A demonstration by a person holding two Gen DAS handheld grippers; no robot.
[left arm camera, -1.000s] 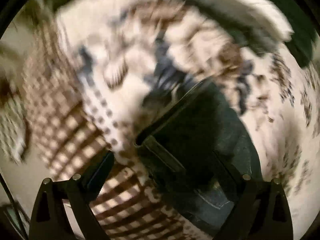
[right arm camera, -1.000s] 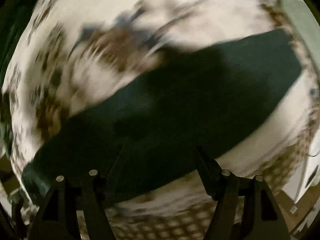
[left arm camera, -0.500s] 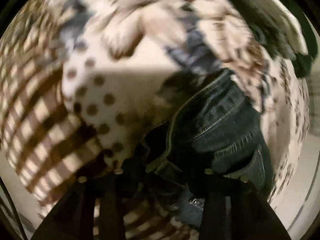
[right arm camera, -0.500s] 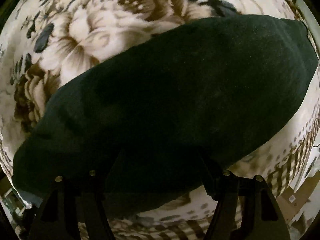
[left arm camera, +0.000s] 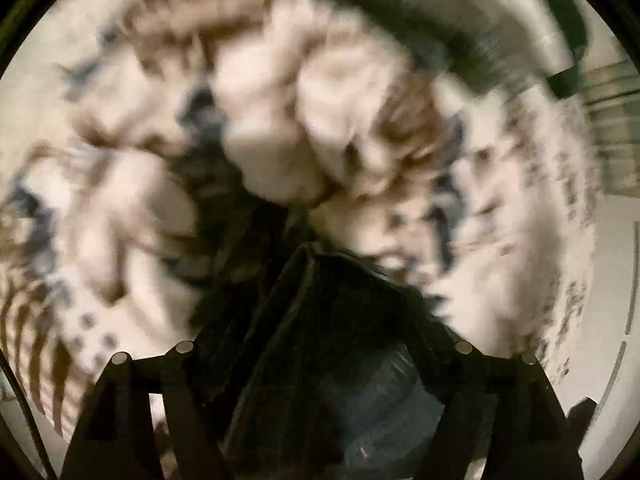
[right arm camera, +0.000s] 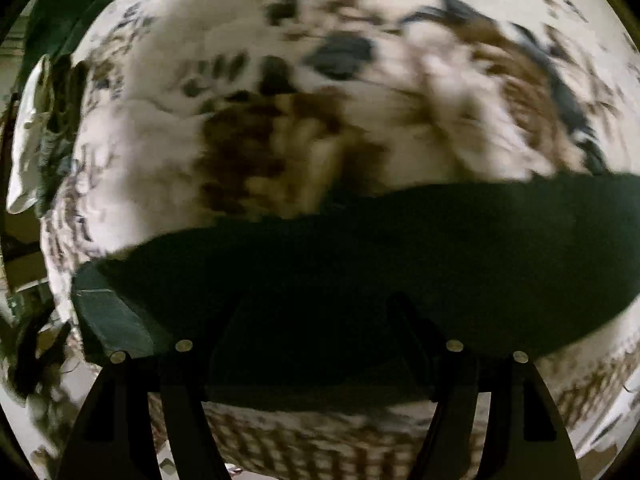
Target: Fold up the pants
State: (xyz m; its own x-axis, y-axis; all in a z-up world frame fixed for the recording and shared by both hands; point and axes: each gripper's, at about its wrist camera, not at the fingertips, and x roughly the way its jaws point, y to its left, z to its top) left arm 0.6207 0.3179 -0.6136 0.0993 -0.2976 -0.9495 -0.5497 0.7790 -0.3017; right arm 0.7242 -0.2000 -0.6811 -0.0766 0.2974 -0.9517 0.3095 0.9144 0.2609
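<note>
Over the floral bedspread, both grippers steeply downward, jaws wide astride dark pants.

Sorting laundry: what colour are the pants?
Dark, near-black denim pants; the right wrist view shows them best.

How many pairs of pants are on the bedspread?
1: dark pants across the floral bedspread, one end in the left wrist view, leg in the right. Blur may hide others.

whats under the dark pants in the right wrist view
The dark pants lie on a cream bedspread with brown and blue flowers, which shows all around them. What lies directly beneath the cloth is covered.
</note>
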